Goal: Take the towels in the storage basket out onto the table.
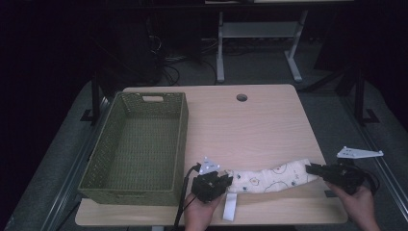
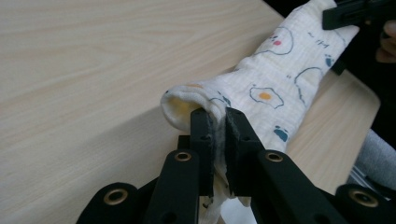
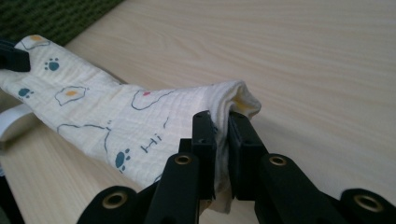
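— Cloth first: cream cotton cloth printed with fried eggs and blue paw prints (image 1: pixel 269 179), bunched lengthwise into a long roll, stretched across the near part of the pale wooden desk (image 1: pixel 250 125). Slightly bowed in the middle, close above the desk top. Touching the wood or just clear of it, hard to tell.

— And the left tool?

— Left tool (image 1: pixel 225 182) clamped on the cloth's left end. In the left gripper view, black jaws nearly together, a thin fold of fabric pinched between them (image 2: pixel 217 135), the rolled edge bulging just beyond the tips. Held in the person's left hand (image 1: pixel 199 211) at the near edge.

— Right side?

— Same picture, mirrored. Right tool (image 1: pixel 312 169) closed on the opposite end, near the desk's right edge. In the right gripper view, jaws narrow, fabric gripped between them (image 3: pixel 222 140), a small puckered corner sticking out past the pads. Right hand (image 1: pixel 358 204) behind it, grey three-cornered plate above.

— Anything else nearby?

— Olive-green woven rectangular basket (image 1: pixel 180 144) on the left half of the desk, just beside the left tool, apart from the cloth. White strip of tape or fabric (image 1: pixel 231 207) lying flat on the desk under the cloth's left end, near the front edge. Round cable hole (image 1: pixel 241 97) at the far side, well apart from everything.
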`<state>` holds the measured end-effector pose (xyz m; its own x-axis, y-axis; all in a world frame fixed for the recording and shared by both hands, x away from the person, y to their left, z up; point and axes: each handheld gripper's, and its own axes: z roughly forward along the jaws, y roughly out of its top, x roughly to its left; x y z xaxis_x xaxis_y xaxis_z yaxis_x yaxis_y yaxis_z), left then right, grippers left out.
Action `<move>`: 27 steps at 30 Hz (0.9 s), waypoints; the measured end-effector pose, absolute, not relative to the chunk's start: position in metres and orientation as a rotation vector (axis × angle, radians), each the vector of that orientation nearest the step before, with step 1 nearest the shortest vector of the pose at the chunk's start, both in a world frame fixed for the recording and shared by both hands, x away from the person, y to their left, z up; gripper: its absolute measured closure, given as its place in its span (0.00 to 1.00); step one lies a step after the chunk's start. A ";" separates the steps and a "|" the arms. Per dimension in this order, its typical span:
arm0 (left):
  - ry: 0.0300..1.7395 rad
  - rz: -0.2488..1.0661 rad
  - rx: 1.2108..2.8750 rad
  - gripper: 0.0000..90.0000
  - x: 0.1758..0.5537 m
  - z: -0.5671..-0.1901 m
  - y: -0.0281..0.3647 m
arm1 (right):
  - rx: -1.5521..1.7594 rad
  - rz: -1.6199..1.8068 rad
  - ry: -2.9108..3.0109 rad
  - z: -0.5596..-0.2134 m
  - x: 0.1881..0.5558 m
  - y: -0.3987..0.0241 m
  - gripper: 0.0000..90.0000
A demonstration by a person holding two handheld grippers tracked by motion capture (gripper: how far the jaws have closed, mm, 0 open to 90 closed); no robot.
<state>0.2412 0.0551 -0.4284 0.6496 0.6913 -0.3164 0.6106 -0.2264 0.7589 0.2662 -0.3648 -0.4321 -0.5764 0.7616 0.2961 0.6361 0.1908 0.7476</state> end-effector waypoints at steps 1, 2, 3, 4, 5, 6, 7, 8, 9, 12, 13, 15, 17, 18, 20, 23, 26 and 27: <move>1.021 0.107 1.918 0.92 0.240 -0.425 0.057 | 1.361 1.354 2.313 -0.428 0.268 -0.364 0.91; 1.022 0.104 1.908 0.92 0.238 -0.423 0.060 | 1.349 1.373 2.312 -0.425 0.271 -0.363 0.91; 1.020 0.101 1.896 0.92 0.236 -0.420 0.062 | 1.340 1.392 2.313 -0.421 0.273 -0.362 0.91; 1.014 0.104 1.890 0.92 0.234 -0.417 0.064 | 1.332 1.405 2.315 -0.418 0.276 -0.361 0.91; 1.012 0.105 1.876 0.92 0.232 -0.413 0.066 | 1.323 1.418 2.319 -0.415 0.279 -0.360 0.91; 1.008 0.106 1.869 0.92 0.230 -0.411 0.068 | 1.326 1.444 2.321 -0.411 0.282 -0.358 0.91; 1.002 0.114 1.862 0.92 0.228 -0.408 0.070 | 1.310 1.457 2.321 -0.408 0.285 -0.357 0.91; 0.999 0.120 1.853 0.92 0.226 -0.405 0.072 | 1.313 1.471 2.329 -0.404 0.288 -0.355 0.91; 0.994 0.125 1.845 0.92 0.225 -0.402 0.075 | 1.301 1.477 2.336 -0.401 0.292 -0.354 0.91; 0.979 0.146 1.838 0.92 0.220 -0.395 0.081 | 1.278 1.502 2.346 -0.392 0.302 -0.347 0.91; 0.977 0.147 1.835 0.92 0.218 -0.393 0.083 | 1.267 1.509 2.353 -0.389 0.305 -0.345 0.91; 0.974 0.156 1.825 0.92 0.216 -0.390 0.086 | 1.238 1.530 2.363 -0.383 0.310 -0.340 0.91; 0.976 0.163 1.814 0.92 0.215 -0.387 0.090 | 1.214 1.537 2.368 -0.378 0.314 -0.334 0.91; 0.972 0.167 1.817 0.92 0.215 -0.386 0.093 | 1.203 1.543 2.369 -0.375 0.316 -0.331 0.91; 0.973 0.176 1.804 0.92 0.213 -0.383 0.096 | 1.187 1.546 2.376 -0.371 0.319 -0.327 0.91; 0.973 0.181 1.798 0.92 0.212 -0.380 0.101 | 1.162 1.543 2.388 -0.367 0.323 -0.320 0.91; 0.967 0.181 1.791 0.92 0.210 -0.375 0.106 | 1.143 1.545 2.393 -0.364 0.327 -0.314 0.91; 0.965 0.185 1.790 0.92 0.209 -0.373 0.108 | 1.136 1.549 2.397 -0.362 0.329 -0.311 0.91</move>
